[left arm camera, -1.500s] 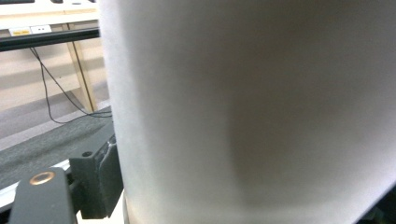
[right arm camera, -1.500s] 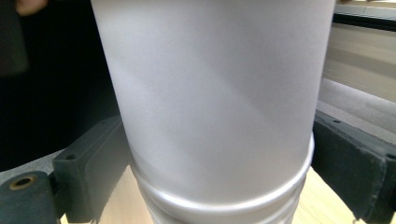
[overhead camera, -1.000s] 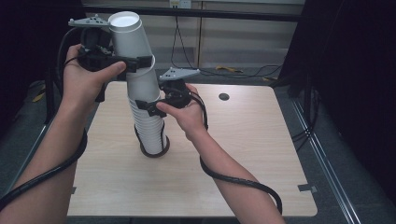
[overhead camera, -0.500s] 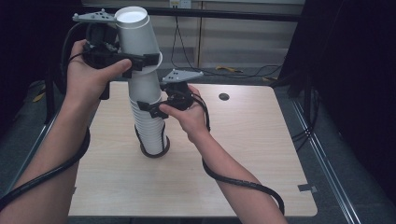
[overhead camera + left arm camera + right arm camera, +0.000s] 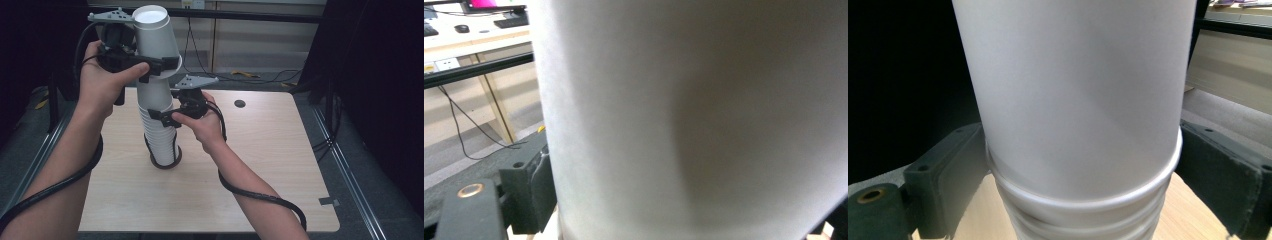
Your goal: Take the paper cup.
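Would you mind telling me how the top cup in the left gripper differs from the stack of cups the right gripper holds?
The top cup is a single cup lifted high; the stack is many nested cups standing on the table. The left gripper clasps the top cup near its rim; the right gripper clasps the stack at mid-height. Both are white, upside down paper cups.

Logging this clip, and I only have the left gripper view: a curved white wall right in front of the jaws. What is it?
Observer: An upside-down white paper cup, the topmost of a stack, as the high view shows.
Operator: Is the left gripper on it?
Observer: Yes, the left gripper clamps it near its rim.
Operator: And the other hand?
Observer: The right gripper grips the stack of cups lower down; the stack stands on the wooden table.
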Demonstrator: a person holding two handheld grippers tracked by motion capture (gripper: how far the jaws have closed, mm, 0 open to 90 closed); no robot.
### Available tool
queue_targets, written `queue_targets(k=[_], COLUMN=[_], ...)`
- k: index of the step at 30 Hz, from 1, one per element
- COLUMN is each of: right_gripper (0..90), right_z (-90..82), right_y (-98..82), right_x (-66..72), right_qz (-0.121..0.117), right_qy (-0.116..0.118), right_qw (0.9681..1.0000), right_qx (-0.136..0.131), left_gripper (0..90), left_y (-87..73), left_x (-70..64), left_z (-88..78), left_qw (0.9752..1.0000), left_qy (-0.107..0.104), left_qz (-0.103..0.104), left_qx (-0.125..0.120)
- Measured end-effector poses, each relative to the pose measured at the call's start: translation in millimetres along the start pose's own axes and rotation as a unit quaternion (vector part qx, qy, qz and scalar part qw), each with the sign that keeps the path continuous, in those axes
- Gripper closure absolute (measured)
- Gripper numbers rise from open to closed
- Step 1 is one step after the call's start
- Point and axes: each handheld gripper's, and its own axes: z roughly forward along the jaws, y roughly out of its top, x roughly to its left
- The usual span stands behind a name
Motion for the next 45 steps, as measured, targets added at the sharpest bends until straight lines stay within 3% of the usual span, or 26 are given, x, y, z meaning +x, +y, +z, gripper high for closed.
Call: queue_targets(k=[5, 9, 13, 21, 31, 45], right_gripper=[7.4, 8.8, 8.8, 8.9, 9.1, 9.1], right_z=[-1.7, -5.1, -9.3, -27.1, -51.8, -77.3], right_y=[1.5, 1.5, 1.1, -8.0, -31.5, -52.2], right_x=[0.2, -1.5, -1.7, -6.6, -22.1, -37.2], right_qz=[-0.003, 0.011, 0.01, 0.004, 0.003, -0.01], right_qy=[0.0, 0.006, 0.008, 0.015, 0.02, 0.026], right_qw=[1.0, 0.9999, 0.9999, 0.9999, 0.9997, 0.9984], right_qx=[0.006, -0.004, -0.008, -0.006, 0.017, 0.049], left_gripper=[14.5, 14.5, 14.5, 14.6, 14.6, 15.0], left_y=[-1.1, -2.2, -0.9, 0.7, 0.5, -20.1], left_x=[-5.2, -8.1, -12.7, -22.7, -34.2, -39.1], left_z=[6.5, 10.8, 13.6, 23.8, 39.1, 61.3], left_qw=[0.9999, 0.9998, 0.9995, 0.999, 0.9983, 0.9967], left_qy=[-0.016, -0.021, -0.03, -0.043, -0.055, -0.064], left_qz=[0.002, 0.004, 0.006, 0.013, 0.02, 0.027], left_qx=[0.002, -0.001, -0.004, 0.0, 0.009, 0.041])
